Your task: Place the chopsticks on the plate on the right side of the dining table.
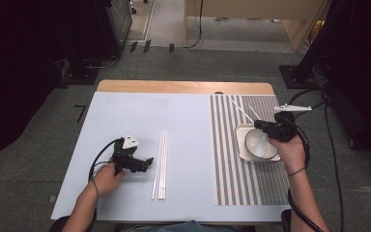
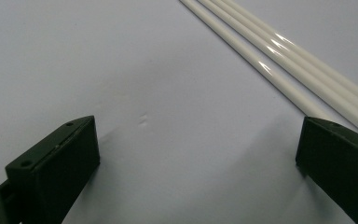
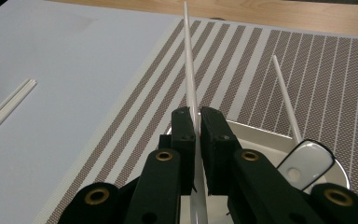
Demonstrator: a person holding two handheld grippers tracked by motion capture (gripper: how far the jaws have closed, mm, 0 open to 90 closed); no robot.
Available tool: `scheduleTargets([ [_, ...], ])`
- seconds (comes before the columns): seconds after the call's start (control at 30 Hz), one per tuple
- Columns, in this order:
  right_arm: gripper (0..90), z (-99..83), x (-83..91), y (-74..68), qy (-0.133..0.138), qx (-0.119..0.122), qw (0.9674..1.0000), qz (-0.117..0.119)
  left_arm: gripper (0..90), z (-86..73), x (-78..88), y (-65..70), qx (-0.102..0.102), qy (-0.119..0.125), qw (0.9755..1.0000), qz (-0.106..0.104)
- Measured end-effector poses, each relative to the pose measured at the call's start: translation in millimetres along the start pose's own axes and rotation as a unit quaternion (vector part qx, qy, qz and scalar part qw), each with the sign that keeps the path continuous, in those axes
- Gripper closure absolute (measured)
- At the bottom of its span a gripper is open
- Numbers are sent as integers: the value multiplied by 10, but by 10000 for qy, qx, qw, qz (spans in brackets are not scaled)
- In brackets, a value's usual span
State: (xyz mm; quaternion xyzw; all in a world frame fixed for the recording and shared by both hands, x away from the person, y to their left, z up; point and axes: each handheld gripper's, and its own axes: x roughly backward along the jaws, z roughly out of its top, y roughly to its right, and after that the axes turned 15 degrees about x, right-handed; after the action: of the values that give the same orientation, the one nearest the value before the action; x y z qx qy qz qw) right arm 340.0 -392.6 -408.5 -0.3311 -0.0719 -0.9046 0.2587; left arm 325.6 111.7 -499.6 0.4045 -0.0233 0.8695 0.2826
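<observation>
Right gripper (image 3: 196,122) clamped on a thin white chopstick (image 3: 189,65) above the bowl (image 1: 261,143) on the striped mat (image 1: 227,159), left gripper (image 2: 196,154) spread wide beside the spare chopsticks (image 2: 279,51) on the desk (image 1: 125,121); risks twisting loose in that narrow pinch, tipping the bowl.

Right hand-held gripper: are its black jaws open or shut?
Shut on a thin white stick: the right hand-held gripper clamps it between both jaws, above the white bowl.

Table (image 1: 125,116) with sticks (image 1: 160,164), striped mat (image 1: 232,159)
</observation>
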Motion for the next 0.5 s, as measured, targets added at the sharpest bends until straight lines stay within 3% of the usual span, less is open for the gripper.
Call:
scheduleTargets([
  [0.5,852,-95,157,199,40,-131,9998,-162,0,0,0,0,-1,-2,10000,-1],
])
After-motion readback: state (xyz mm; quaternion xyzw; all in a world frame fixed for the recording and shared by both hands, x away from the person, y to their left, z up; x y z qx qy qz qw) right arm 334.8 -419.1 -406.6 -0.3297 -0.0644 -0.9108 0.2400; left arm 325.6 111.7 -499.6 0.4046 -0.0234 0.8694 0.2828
